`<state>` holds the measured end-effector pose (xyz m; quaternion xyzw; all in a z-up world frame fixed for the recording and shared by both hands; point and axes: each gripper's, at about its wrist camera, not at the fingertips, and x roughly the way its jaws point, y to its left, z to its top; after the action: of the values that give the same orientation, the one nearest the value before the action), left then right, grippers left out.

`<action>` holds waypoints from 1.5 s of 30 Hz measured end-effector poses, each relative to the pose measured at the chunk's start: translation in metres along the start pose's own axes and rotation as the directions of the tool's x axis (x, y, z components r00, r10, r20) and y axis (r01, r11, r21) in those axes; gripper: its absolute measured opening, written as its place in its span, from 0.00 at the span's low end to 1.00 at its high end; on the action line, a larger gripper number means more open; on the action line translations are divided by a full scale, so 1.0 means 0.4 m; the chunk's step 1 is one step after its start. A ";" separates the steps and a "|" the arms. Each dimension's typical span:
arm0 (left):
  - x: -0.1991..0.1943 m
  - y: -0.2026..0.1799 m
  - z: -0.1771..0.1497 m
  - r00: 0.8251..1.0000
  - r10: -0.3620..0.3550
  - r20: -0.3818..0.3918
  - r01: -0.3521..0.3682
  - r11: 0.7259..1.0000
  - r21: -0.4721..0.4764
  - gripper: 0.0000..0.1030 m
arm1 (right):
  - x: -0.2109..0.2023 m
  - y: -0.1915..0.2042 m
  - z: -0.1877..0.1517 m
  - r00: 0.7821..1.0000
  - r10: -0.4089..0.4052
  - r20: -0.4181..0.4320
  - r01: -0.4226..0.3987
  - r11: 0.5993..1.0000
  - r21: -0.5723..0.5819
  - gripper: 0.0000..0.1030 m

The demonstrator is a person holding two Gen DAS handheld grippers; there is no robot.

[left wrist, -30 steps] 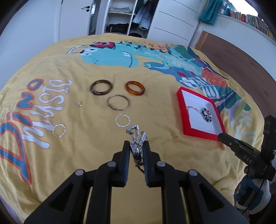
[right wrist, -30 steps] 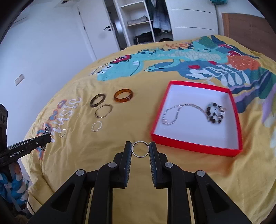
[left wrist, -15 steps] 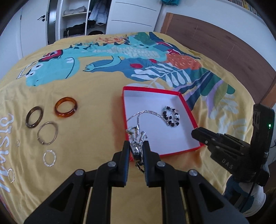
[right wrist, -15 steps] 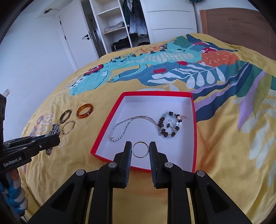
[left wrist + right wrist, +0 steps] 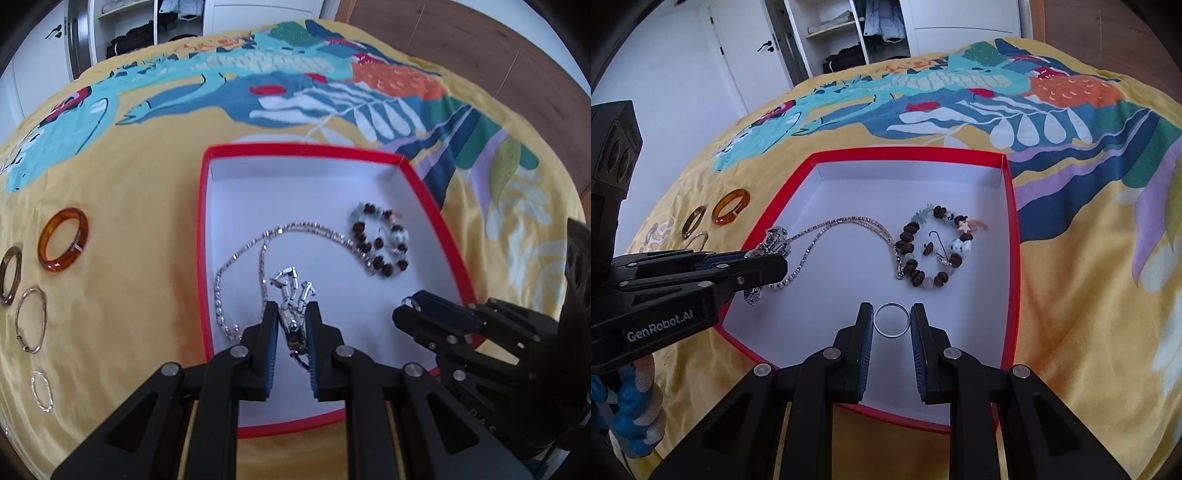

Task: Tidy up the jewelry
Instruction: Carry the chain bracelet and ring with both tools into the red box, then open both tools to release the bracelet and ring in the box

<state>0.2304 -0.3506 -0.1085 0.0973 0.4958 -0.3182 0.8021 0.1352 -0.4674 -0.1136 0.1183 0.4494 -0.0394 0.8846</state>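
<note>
Both tools are at the drop-off step, each carrying a piece over the red box (image 5: pixel 1010 236). At the bottom centre of the right wrist view, the right gripper (image 5: pixel 891 320) has its fingers clamped on a thin silver ring (image 5: pixel 891 319), held above the box's white floor near its front edge. In the left wrist view, the left gripper (image 5: pixel 291 325) has its fingers pressed on a bunched silver link bracelet (image 5: pixel 291 295), whose loose links spill out past the tips, also over the near part of the box. Both tools tilt steeply downward.

The next move, as I judge it, calls for parting the fingers so each piece drops onto bare floor, clear of the silver chain necklace (image 5: pixel 258 243) and beaded bracelet (image 5: pixel 380 243) lying in the box's middle.

At the far left on the yellow bedspread (image 5: pixel 140 206), the amber bangle (image 5: pixel 64 244), a dark bangle (image 5: pixel 10 275) and two silver hoops are not yet collected.
</note>
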 end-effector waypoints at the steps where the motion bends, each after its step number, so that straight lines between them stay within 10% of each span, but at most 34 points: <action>1: 0.008 -0.001 -0.007 1.000 0.002 -0.009 -0.002 1.000 0.002 0.13 | 0.008 0.000 -0.003 1.000 0.003 -0.008 -0.003 1.000 -0.004 0.20; 28: 0.021 0.003 -0.013 0.997 0.011 -0.082 -0.012 1.000 -0.018 0.28 | -0.062 0.029 -0.014 0.995 -0.080 -0.059 0.074 0.992 -0.102 0.23; 38: -0.266 -0.024 0.083 0.996 -0.012 0.086 0.011 1.000 0.002 0.30 | -0.278 0.039 -0.010 0.992 -0.101 0.072 0.106 0.992 -0.068 0.26; 45: -0.590 -0.008 0.106 0.955 0.046 0.294 -0.055 0.998 0.024 0.31 | -0.459 0.107 0.003 0.977 -0.083 0.194 0.100 0.992 -0.079 0.28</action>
<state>0.1875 -0.2753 0.1151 0.0746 0.3636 -0.3165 0.8730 0.0350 -0.4329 0.0421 0.0541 0.3690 -0.0712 0.9251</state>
